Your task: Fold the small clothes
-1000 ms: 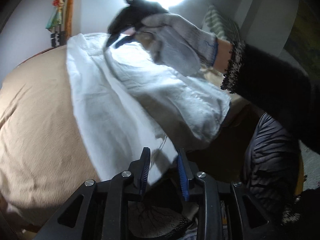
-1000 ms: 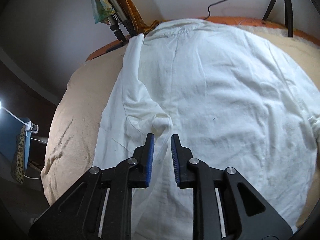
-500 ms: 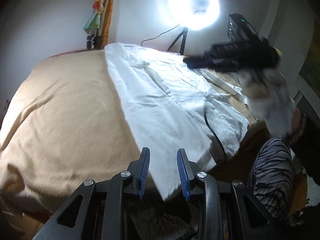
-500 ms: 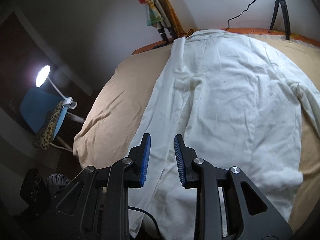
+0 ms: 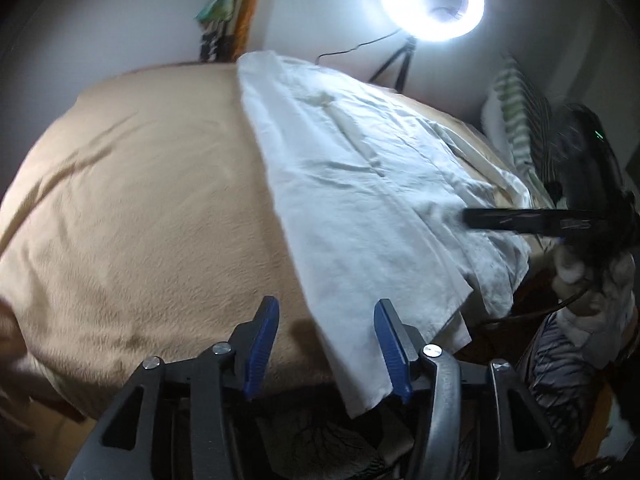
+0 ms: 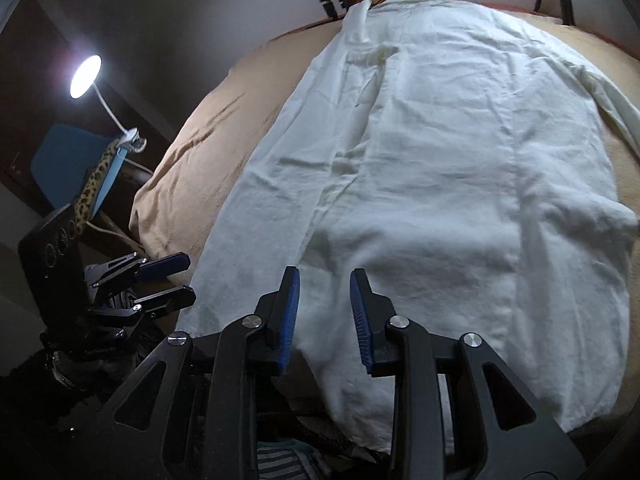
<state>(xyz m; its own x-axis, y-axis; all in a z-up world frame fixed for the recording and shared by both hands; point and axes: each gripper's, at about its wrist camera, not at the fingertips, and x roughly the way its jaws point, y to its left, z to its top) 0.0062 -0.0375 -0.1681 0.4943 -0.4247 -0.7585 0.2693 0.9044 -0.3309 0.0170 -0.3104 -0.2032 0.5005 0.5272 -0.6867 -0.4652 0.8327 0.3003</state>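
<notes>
A white shirt point(image 6: 432, 168) lies spread lengthwise on a tan blanket point(image 5: 140, 208), its hem hanging over the near edge; it also shows in the left wrist view point(image 5: 360, 208). My left gripper point(image 5: 326, 340) is open and empty, just above the hem's left corner; it also shows in the right wrist view point(image 6: 166, 280). My right gripper point(image 6: 324, 300) is open and empty over the shirt's near hem; it appears from the side in the left wrist view point(image 5: 520, 220), held by a gloved hand.
A ring light point(image 5: 432, 0) on a tripod stands behind the bed. A desk lamp point(image 6: 86, 76) and a blue chair point(image 6: 68, 156) stand at the left. A striped pillow point(image 5: 516, 120) lies at the far right.
Both grippers pulled back from the shirt to the near edge of the bed. The left gripper's jaws opened wider. The right gripper let go of the fold it was over.
</notes>
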